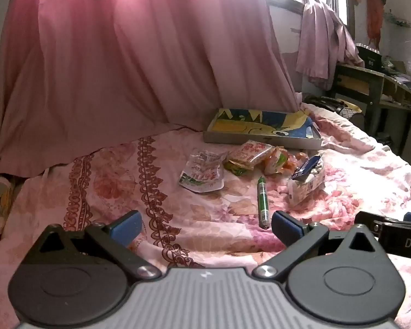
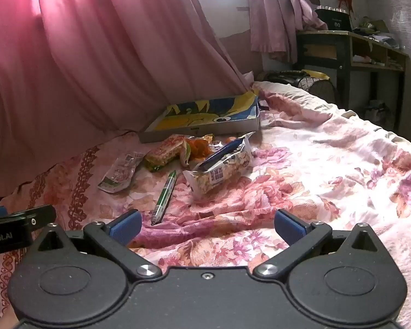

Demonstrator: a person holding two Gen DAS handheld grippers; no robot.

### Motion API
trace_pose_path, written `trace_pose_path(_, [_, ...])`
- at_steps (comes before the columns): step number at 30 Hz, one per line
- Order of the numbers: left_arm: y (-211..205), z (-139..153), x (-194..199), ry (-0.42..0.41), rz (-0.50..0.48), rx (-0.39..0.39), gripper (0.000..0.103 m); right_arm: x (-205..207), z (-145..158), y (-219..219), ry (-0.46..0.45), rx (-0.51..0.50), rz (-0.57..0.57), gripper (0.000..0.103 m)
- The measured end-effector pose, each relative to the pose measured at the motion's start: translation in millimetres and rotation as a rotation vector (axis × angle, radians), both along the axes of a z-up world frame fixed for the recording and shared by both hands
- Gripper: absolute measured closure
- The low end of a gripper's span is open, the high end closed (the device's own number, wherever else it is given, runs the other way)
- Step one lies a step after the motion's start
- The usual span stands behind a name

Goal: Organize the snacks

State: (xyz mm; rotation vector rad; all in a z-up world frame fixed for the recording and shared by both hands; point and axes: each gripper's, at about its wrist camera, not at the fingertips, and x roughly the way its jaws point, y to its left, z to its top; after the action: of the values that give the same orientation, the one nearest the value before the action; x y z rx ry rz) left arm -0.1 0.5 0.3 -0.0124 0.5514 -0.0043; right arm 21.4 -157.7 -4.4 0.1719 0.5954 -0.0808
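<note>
Glossy plastic snack wrappers (image 2: 219,170); matt cloth bedspread (image 2: 328,164)

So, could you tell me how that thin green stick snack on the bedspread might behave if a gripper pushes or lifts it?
The green stick snack looks round and slim, so it would probably roll sideways. Its glossy wrapper may slip between pads. The soft, rumpled bedspread could let it sink when pressed.

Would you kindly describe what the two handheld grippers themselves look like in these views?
Both grippers have black linkage arms with silver pivot screws, round black housings and blue pads on the fingers. The left gripper has a ribbed grey body with a small white mark; the right gripper has a plain black body. White lettering shows on each gripper's side.
</note>
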Motion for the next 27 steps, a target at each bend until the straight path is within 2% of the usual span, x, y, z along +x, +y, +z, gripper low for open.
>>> trace_pose_path(27, [-0.4, -0.1, 0.1, 0.003, 0.0, 0.009, 0.0, 1.3, -0.9, -0.7, 0.003, 0.005, 0.0, 0.0])
